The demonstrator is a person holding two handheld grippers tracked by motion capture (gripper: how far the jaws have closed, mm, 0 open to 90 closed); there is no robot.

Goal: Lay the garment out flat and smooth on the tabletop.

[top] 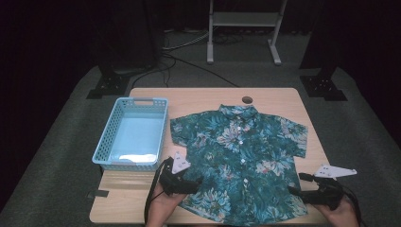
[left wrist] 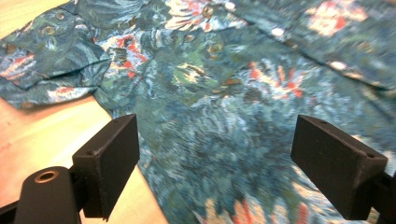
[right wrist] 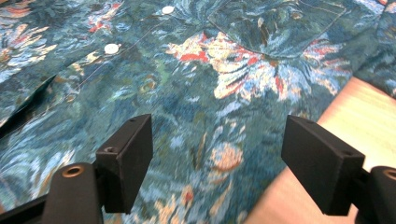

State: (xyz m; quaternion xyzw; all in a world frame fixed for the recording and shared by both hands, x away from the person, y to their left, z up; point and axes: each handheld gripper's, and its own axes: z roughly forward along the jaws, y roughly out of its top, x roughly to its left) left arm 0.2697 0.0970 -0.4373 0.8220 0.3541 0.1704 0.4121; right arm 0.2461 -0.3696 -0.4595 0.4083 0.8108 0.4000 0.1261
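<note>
Shirt: the floral short-sleeved shirt (top: 241, 158) lies flat and buttoned, front up, across the middle of the worktop (top: 208, 97), collar toward the far edge and hem at the near edge.
Basket: a light blue basket (top: 133, 133) stands at the left side of the worktop, just beside the shirt's sleeve, with nothing in it but a pale patch at the bottom.
Left tool: the left tool (top: 196, 180) sits at the shirt's lower left side near the near edge; its jaws stand wide apart over the cloth, holding nothing.
Right tool: the right tool (top: 293, 191) sits at the shirt's lower right corner; jaws likewise wide apart, cloth beneath them but not pinched.
Done so far: the shirt looks spread out and smooth, no fold made.
Left to do: by my reading, everything: gripping the two lower sides, folding, and probably putting the shirt in the basket.
</note>
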